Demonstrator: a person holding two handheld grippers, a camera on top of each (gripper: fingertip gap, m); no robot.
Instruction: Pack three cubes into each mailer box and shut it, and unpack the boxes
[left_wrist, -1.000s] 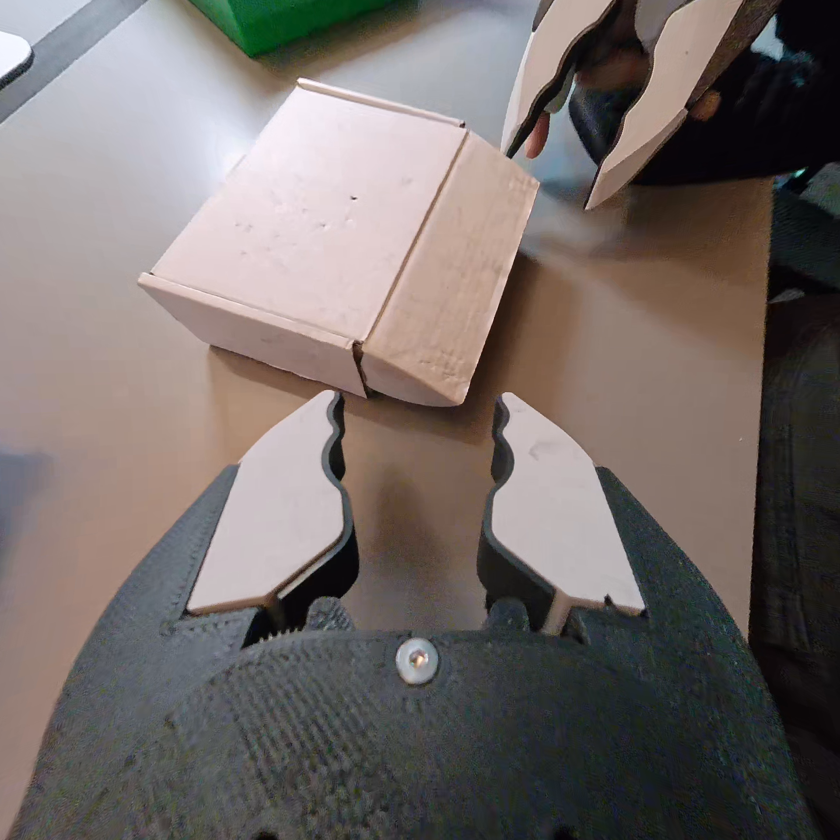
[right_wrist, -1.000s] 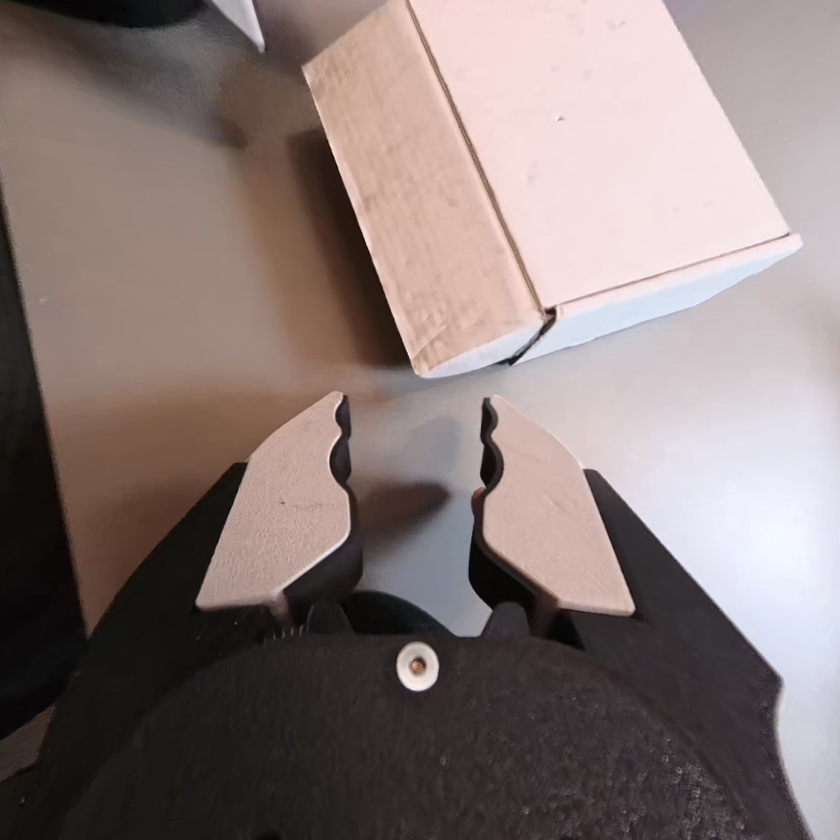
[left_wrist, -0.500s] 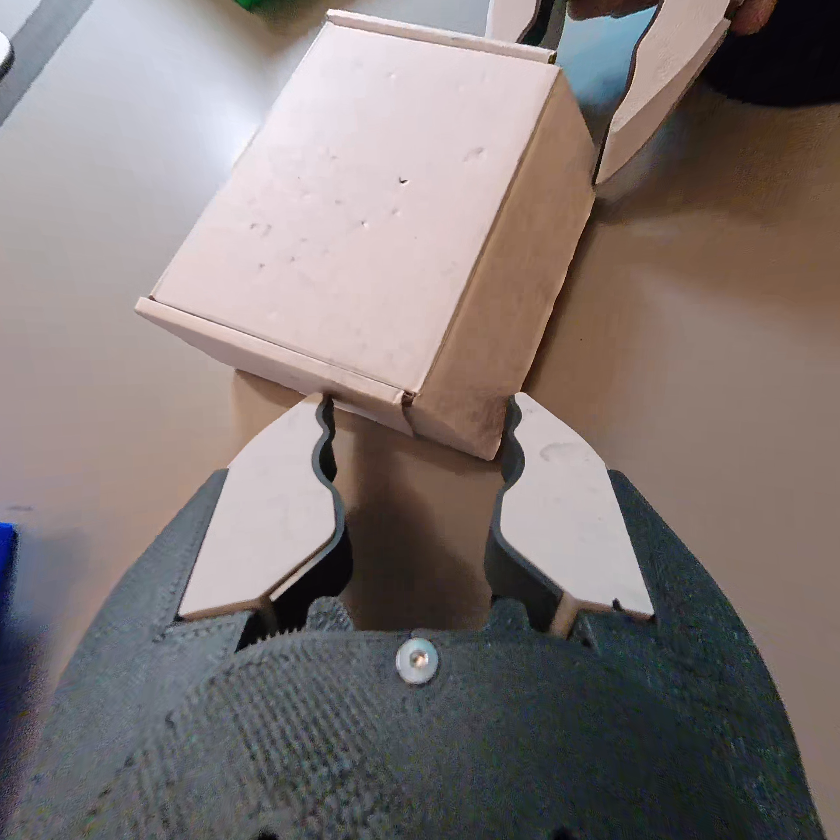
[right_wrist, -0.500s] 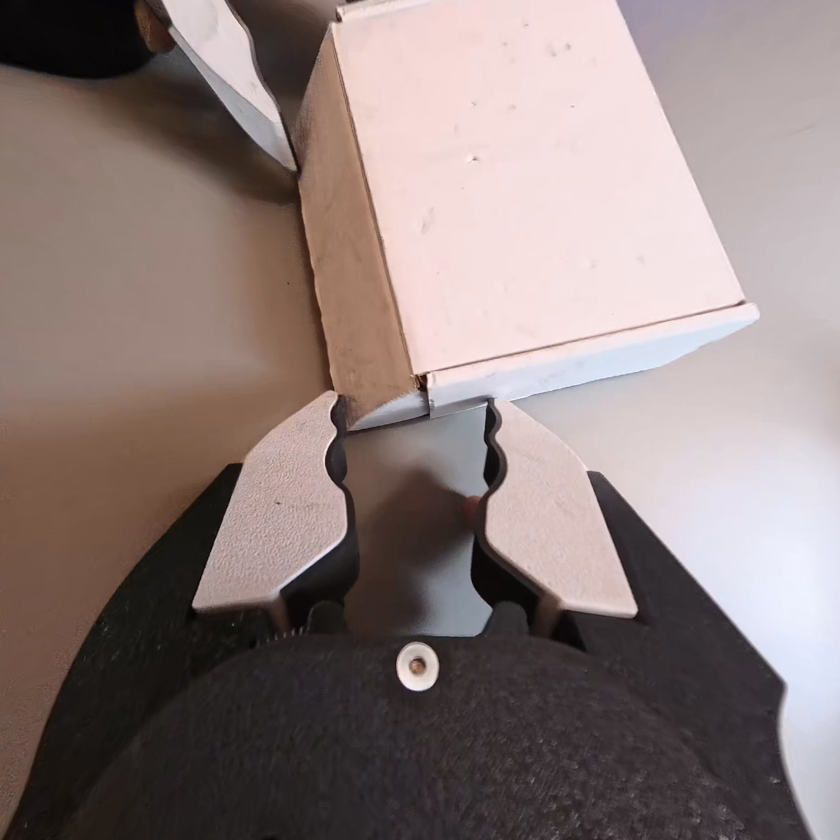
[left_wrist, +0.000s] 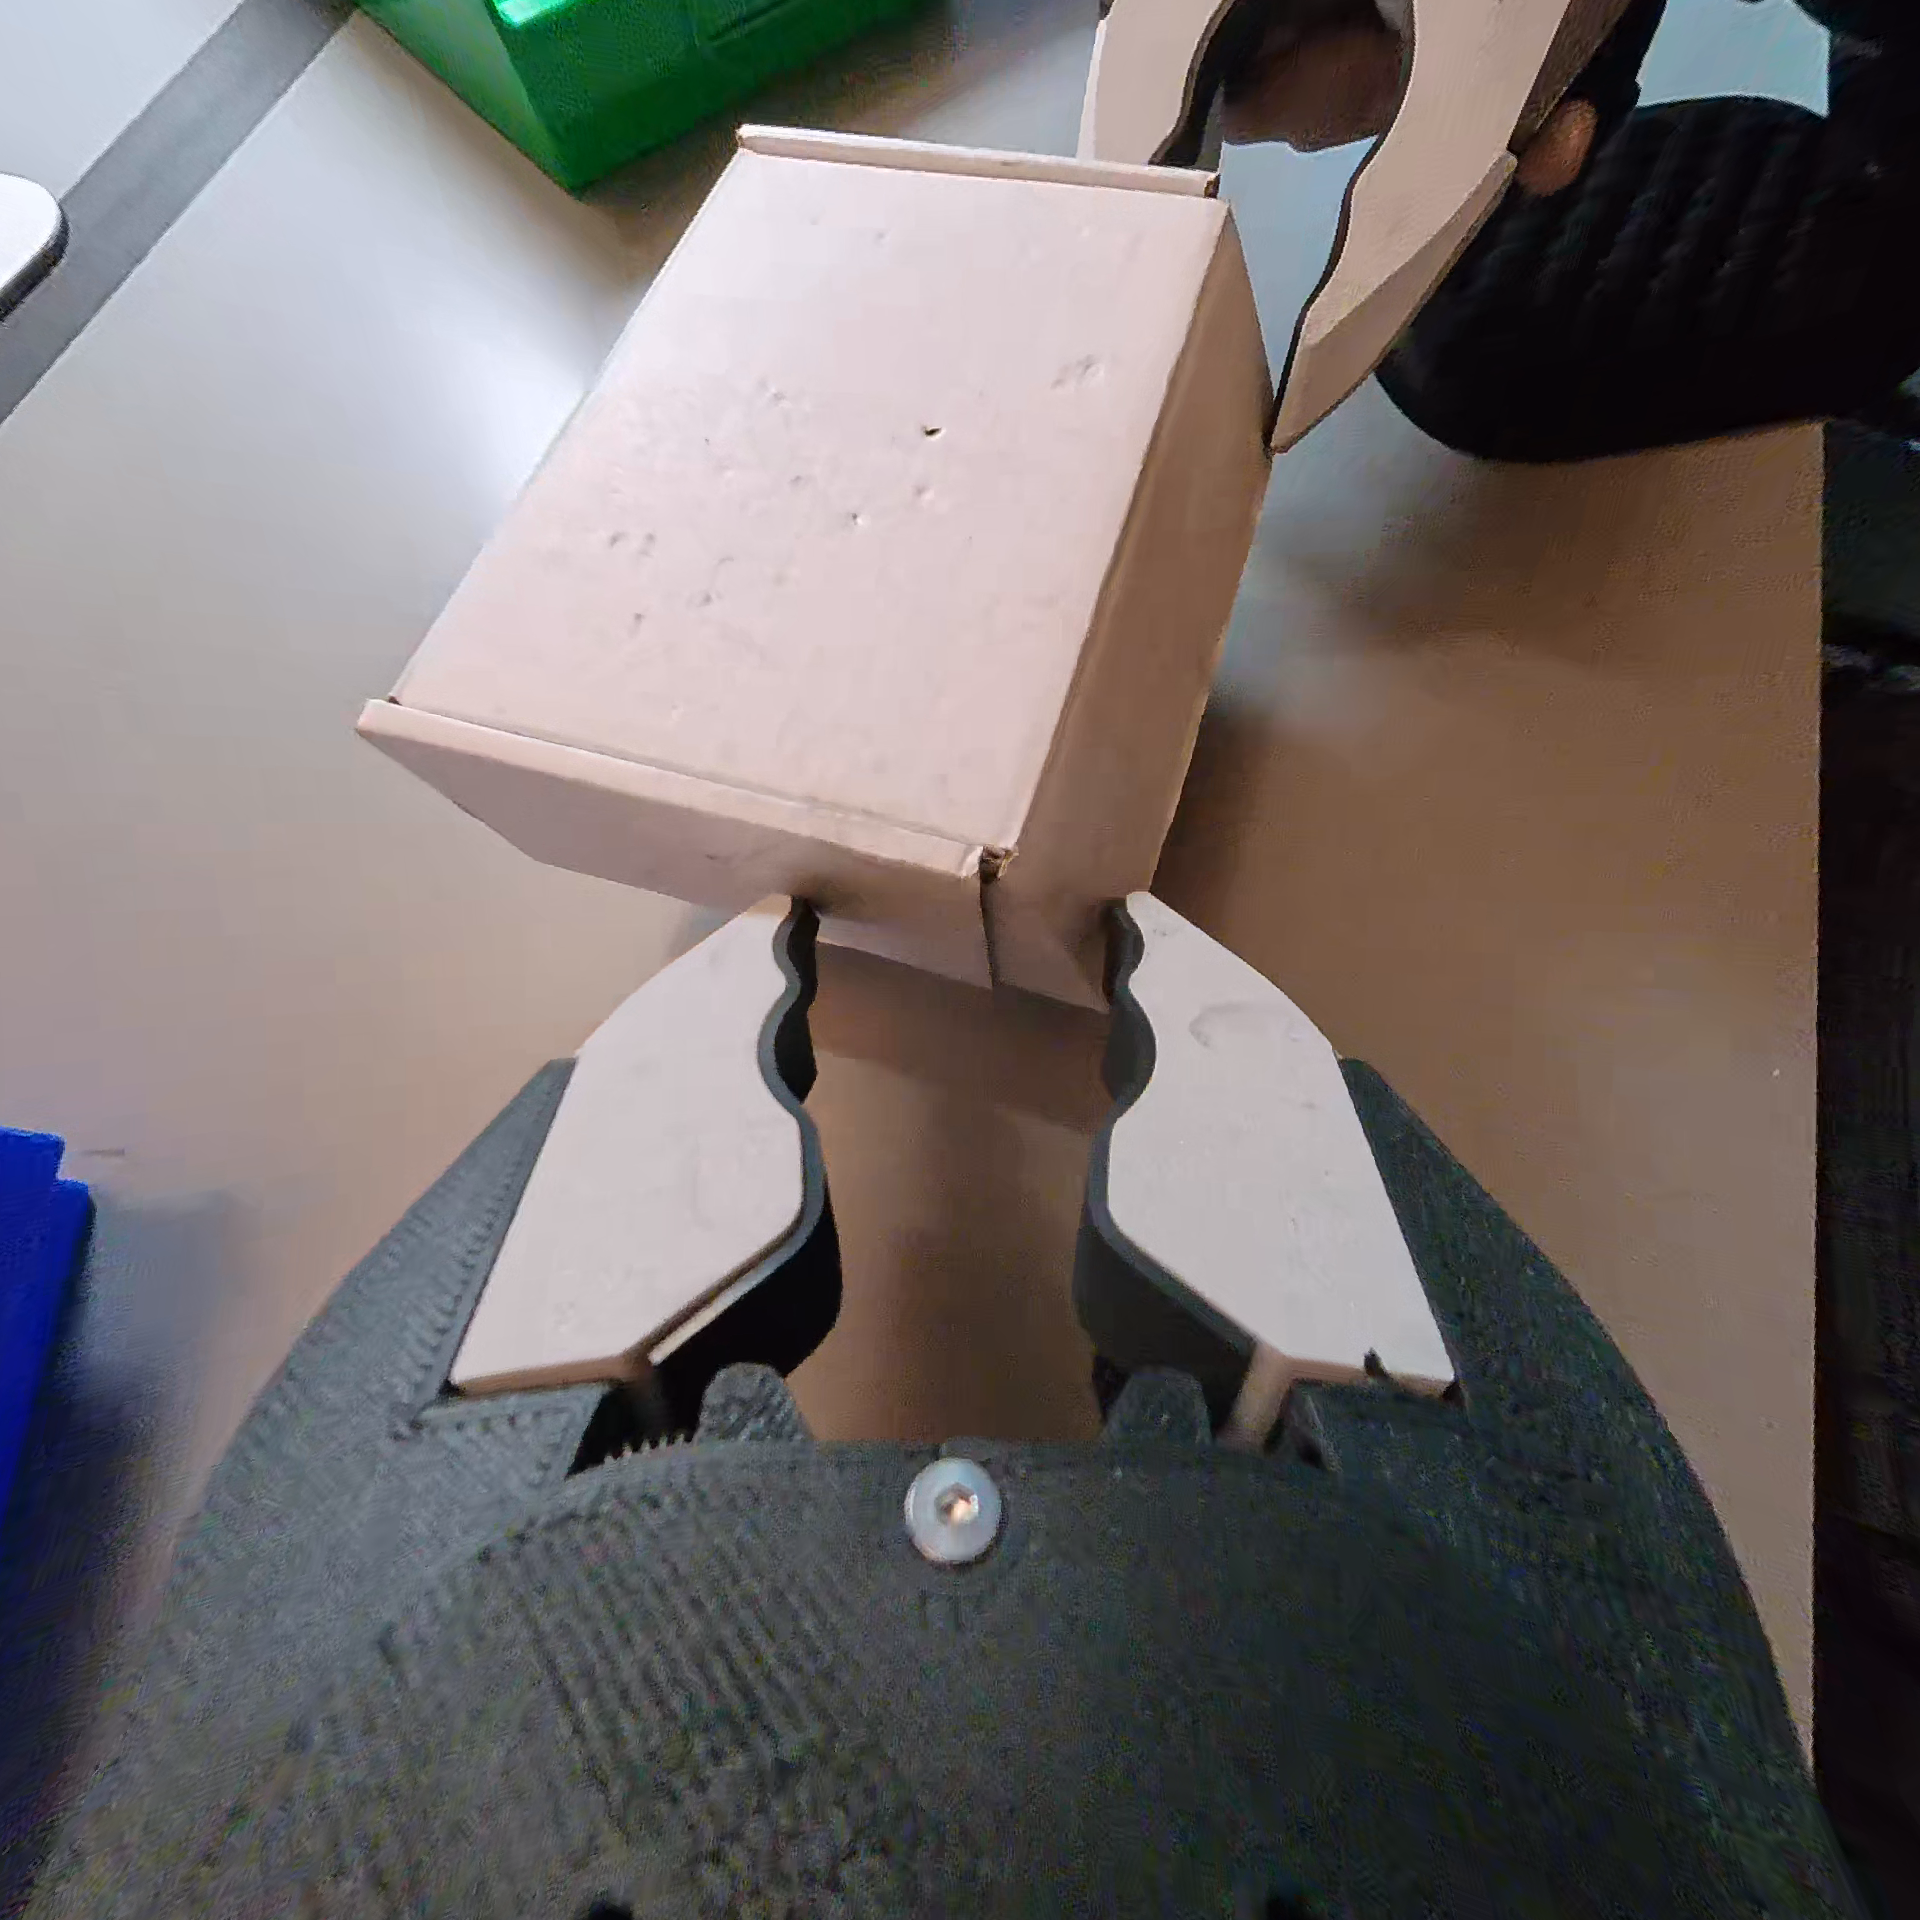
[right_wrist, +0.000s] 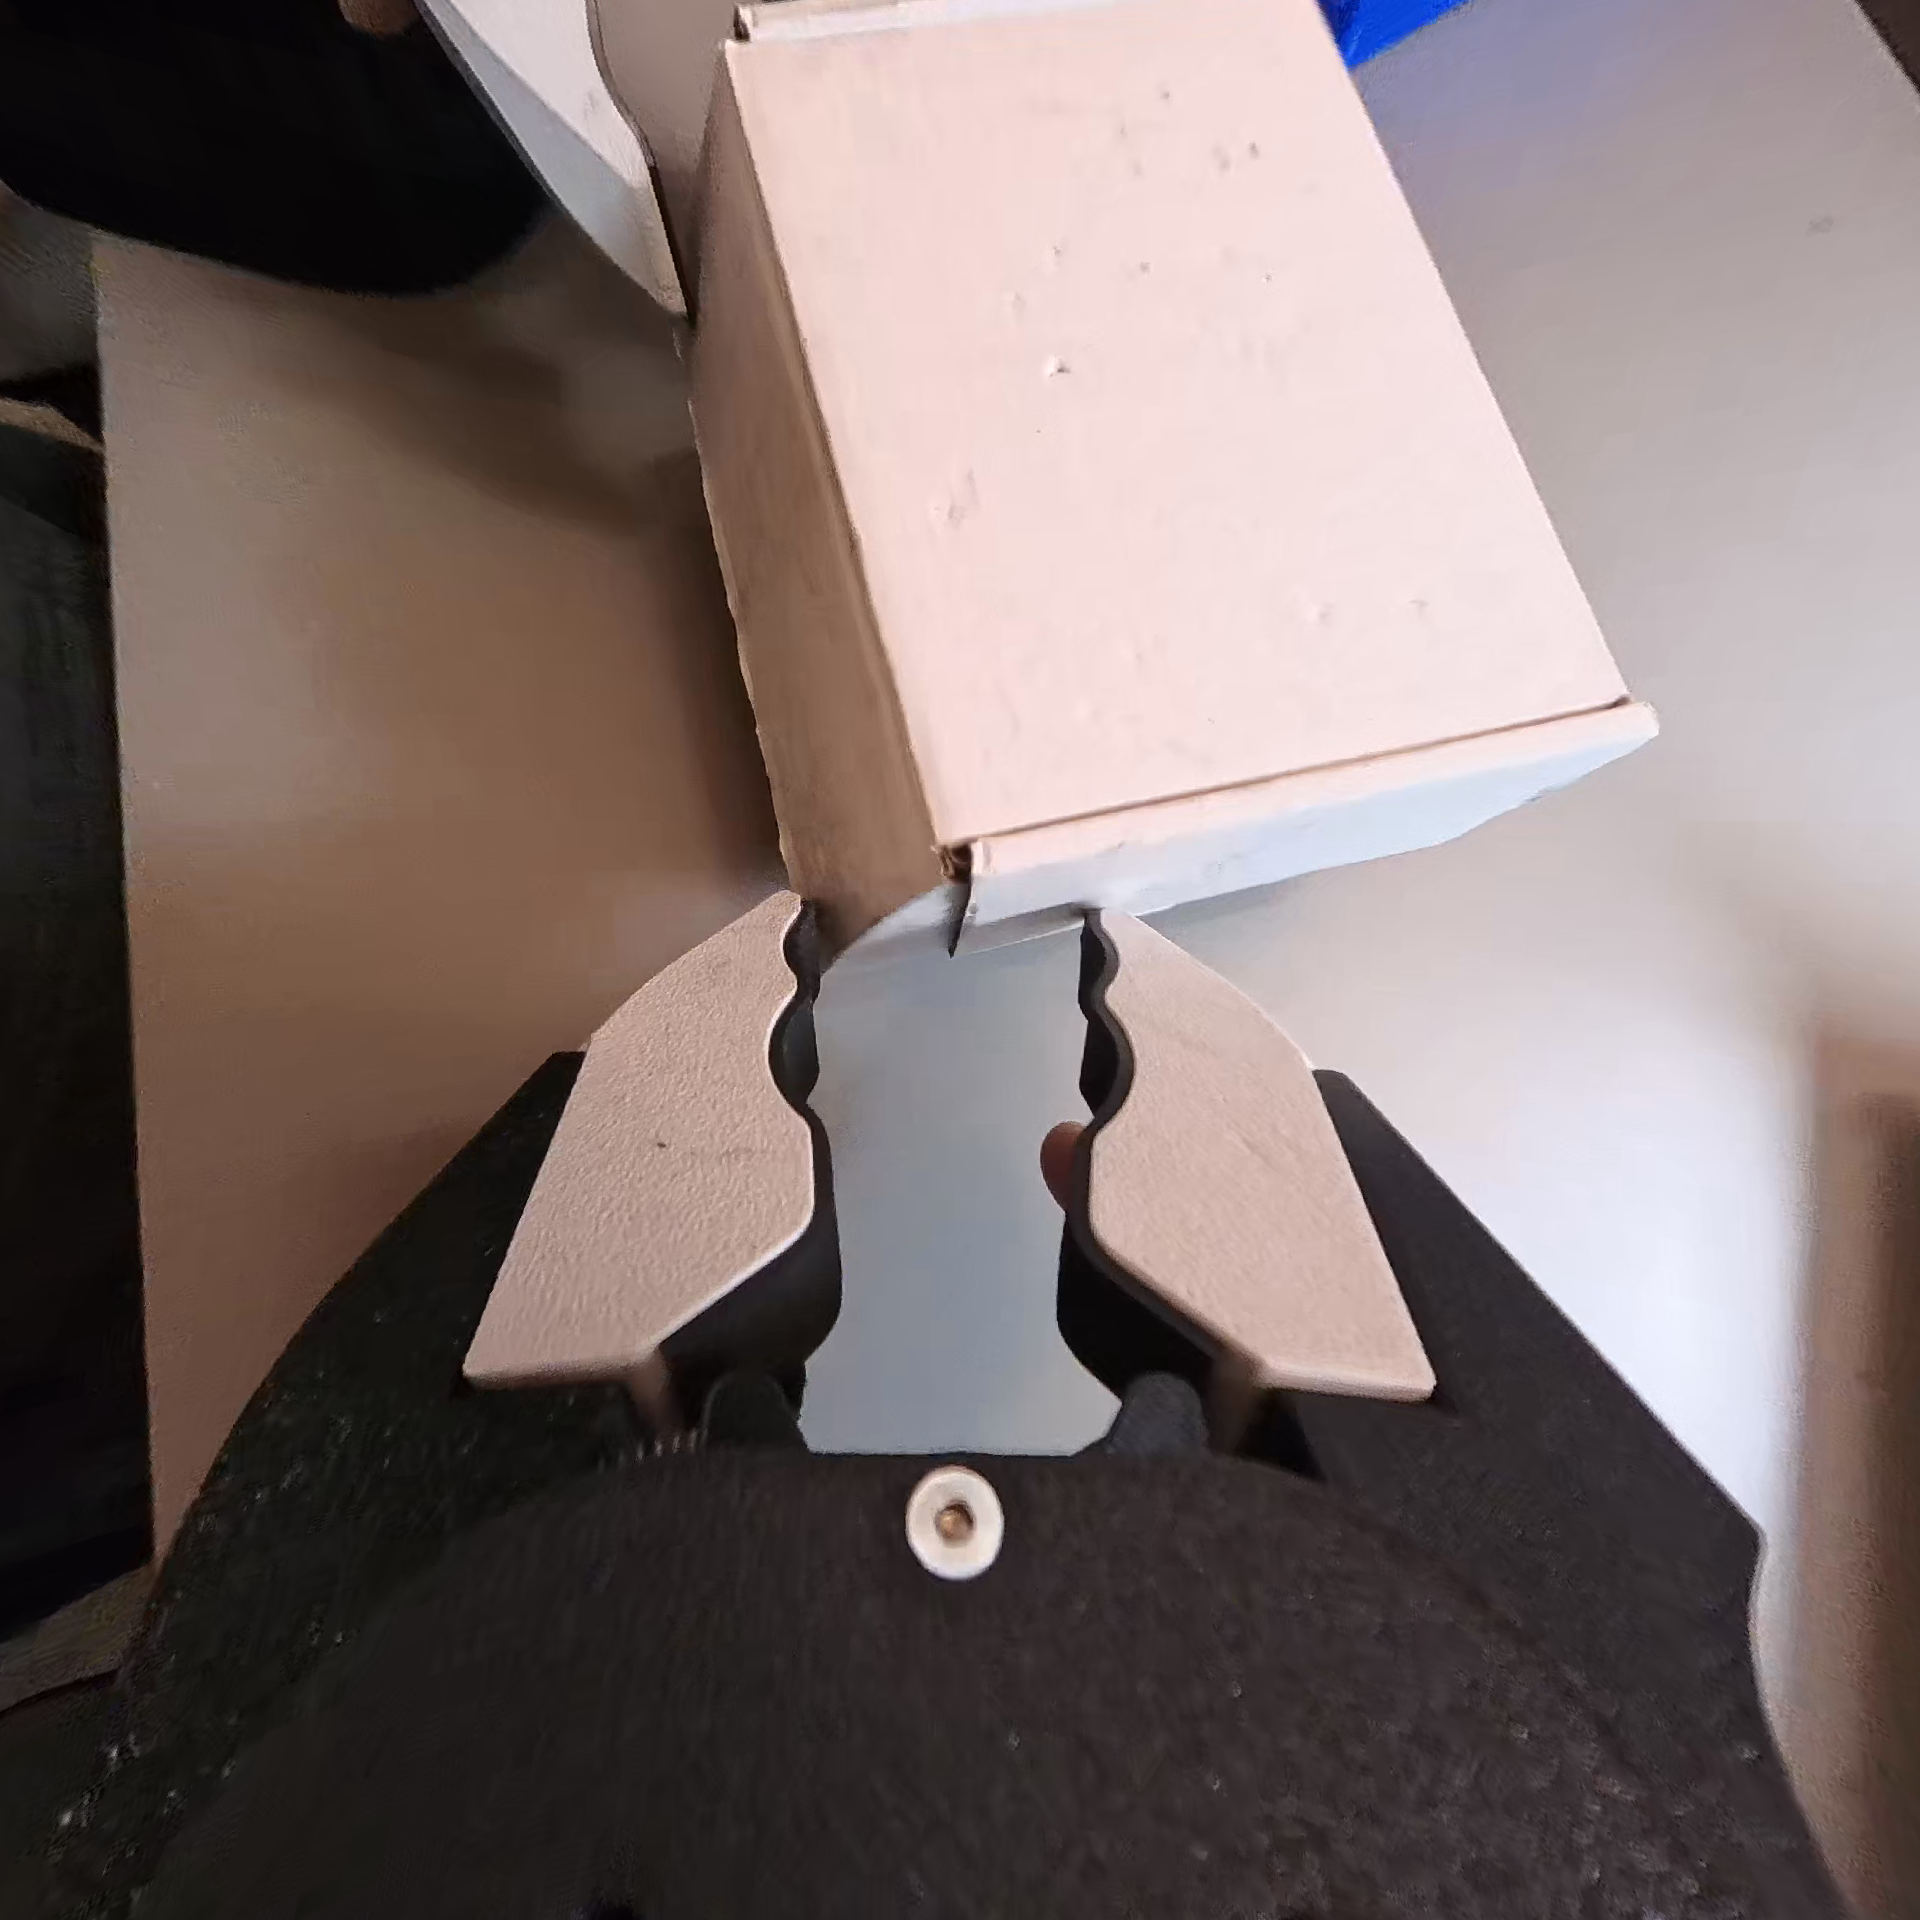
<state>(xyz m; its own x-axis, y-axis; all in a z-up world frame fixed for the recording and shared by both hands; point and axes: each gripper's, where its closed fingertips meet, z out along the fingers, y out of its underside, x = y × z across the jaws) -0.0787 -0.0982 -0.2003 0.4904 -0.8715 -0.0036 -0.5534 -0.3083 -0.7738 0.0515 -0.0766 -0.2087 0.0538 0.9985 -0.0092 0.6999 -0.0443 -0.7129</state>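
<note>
A: so what's in the background, far left corner?
B: a green bin (left_wrist: 644, 73) on the beige table (left_wrist: 260, 582). There's a grey strip along the table's left edge, with a pale rounded thing (left_wrist: 26, 244) poking in past it, can't tell what it is.

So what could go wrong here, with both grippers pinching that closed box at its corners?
The left gripper and right gripper are both open, each straddling only a bottom corner of the closed mailer box, at opposite ends. Closing there could crush the cardboard or slip off. Uneven pushes could skid it toward the table edge.
</note>
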